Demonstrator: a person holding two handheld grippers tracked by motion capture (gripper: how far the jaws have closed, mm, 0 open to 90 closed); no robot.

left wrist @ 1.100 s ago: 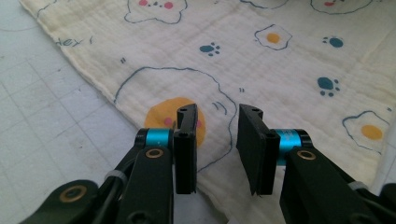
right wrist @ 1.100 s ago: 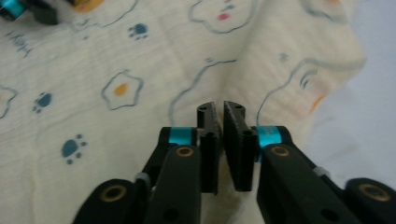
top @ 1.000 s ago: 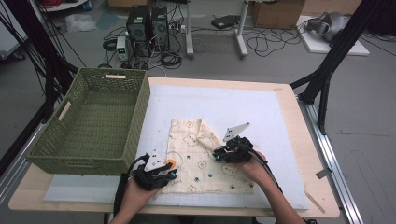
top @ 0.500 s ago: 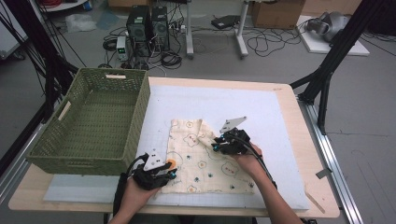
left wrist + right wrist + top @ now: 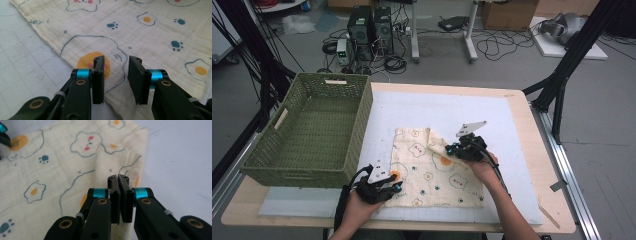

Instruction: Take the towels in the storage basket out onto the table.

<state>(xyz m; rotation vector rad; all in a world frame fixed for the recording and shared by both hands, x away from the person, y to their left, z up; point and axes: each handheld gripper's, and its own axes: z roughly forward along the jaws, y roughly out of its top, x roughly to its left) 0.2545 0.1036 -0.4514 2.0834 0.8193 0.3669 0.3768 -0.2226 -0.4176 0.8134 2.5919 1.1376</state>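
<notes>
Pinched shut on the cloth (image 5: pixel 75 170), your right gripper (image 5: pixel 451 148) had just closed and dragged its fold toward ten o'clock; your left gripper (image 5: pixel 116 75), jaws spread, rested on the near-left corner, so folding had begun.

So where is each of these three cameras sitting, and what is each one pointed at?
High view: above the person's side, looking down on the table; forearms, left gripper and right gripper show.
Left gripper view: rides that gripper, looking along its parted jaws at the cloth.
Right gripper view: rides that gripper, jaws pinched on a raised cloth fold.
All three share the printed cloth.
</notes>
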